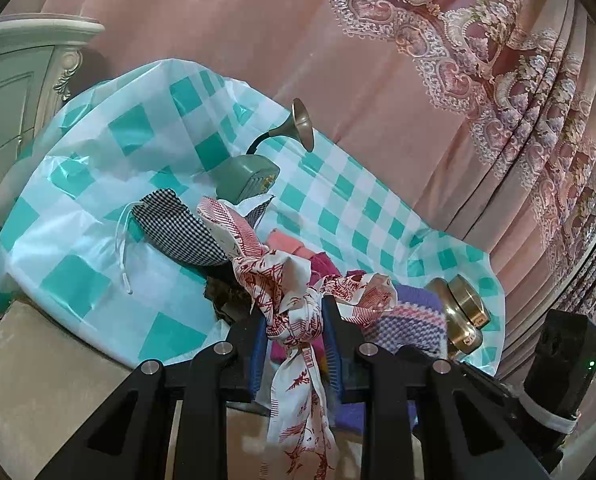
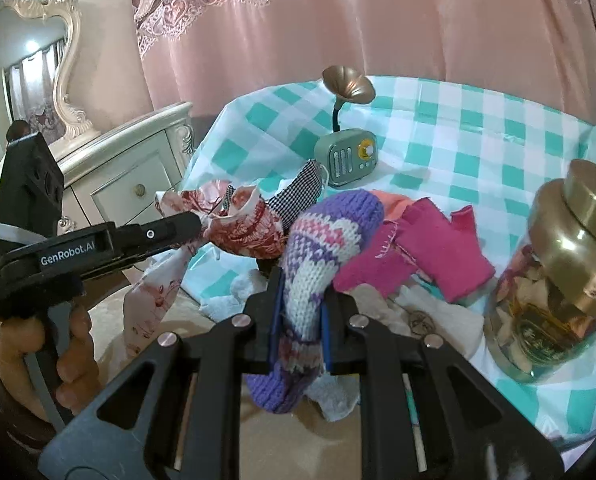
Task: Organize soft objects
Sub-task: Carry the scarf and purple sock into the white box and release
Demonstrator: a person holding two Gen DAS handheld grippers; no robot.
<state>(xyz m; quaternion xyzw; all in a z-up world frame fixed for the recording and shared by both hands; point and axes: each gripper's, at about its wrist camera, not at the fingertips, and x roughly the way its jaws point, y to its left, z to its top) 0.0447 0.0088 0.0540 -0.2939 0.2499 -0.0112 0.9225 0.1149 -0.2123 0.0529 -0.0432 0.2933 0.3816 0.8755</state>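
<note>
My left gripper (image 1: 296,322) is shut on a white cloth with red print (image 1: 294,280), which hangs down between the fingers; it also shows in the right wrist view (image 2: 242,224), with the left gripper (image 2: 196,222) at the left. My right gripper (image 2: 300,304) is shut on a purple, white and pink knitted piece (image 2: 322,240), lifted over the pile; the piece also shows in the left wrist view (image 1: 402,316). A black-and-white checked cloth (image 1: 178,228), magenta cloths (image 2: 414,256) and an orange cloth (image 2: 390,204) lie on the teal checked tablecloth (image 1: 78,208).
A small green radio with a brass horn (image 2: 346,160) stands behind the pile. A glass jar with a gold lid (image 2: 558,276) stands at the right. A white dresser (image 2: 130,176) with a mirror is at the left. Pink curtains hang behind.
</note>
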